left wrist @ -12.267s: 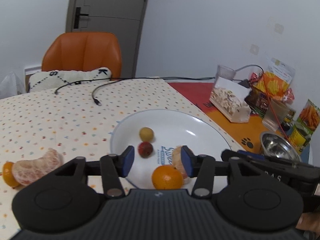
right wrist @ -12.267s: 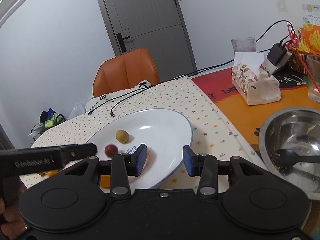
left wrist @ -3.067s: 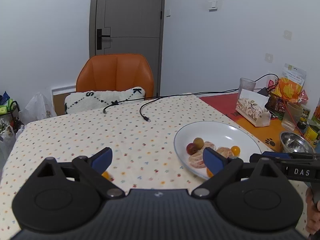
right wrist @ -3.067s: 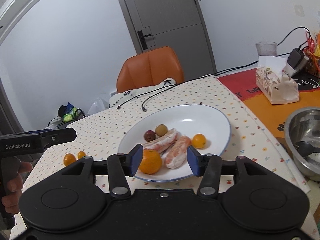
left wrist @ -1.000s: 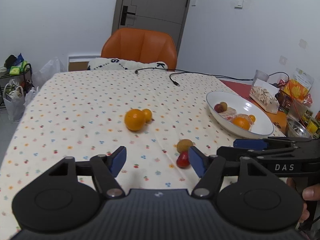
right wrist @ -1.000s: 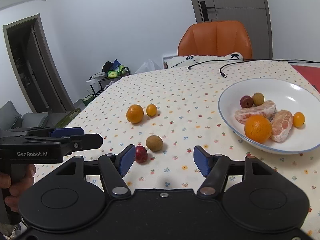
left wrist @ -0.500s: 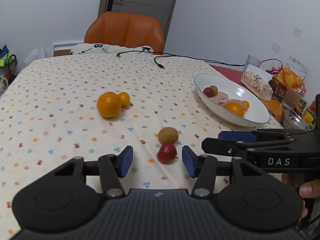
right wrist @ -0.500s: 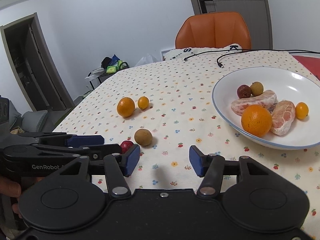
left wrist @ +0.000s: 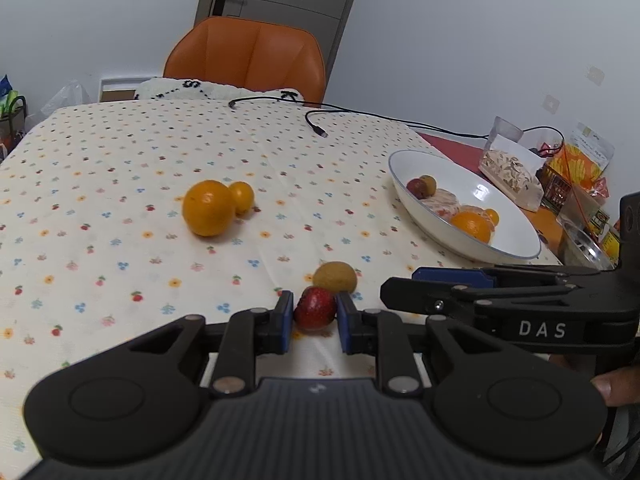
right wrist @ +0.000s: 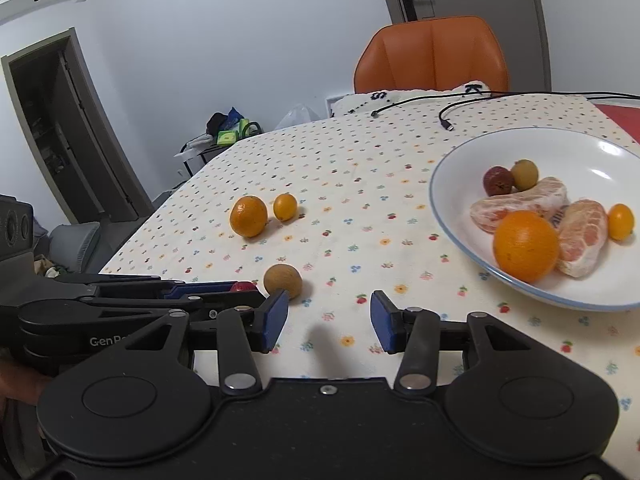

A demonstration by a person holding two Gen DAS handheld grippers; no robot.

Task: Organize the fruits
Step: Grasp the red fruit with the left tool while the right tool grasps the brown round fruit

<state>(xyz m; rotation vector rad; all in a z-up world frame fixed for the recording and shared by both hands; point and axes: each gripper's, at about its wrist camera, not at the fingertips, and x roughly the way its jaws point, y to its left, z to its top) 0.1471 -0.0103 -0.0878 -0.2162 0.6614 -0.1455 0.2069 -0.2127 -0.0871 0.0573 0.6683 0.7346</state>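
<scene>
My left gripper is shut on a small red fruit that rests on the dotted tablecloth; only a sliver of the red fruit shows in the right wrist view. A brown fruit lies just behind it, also seen in the right wrist view. An orange and a small kumquat lie further left. A white plate holds several fruits: an orange, peeled segments, small round ones. My right gripper is open and empty above the cloth, right of the brown fruit.
A black cable lies across the far side of the table. An orange chair stands behind it. A tissue box, snack bags and a metal bowl crowd the right edge. The table's left edge drops off.
My left gripper moved forward and closed its jaws on the red fruit. My right gripper came a little closer to the brown fruit and stayed open.
</scene>
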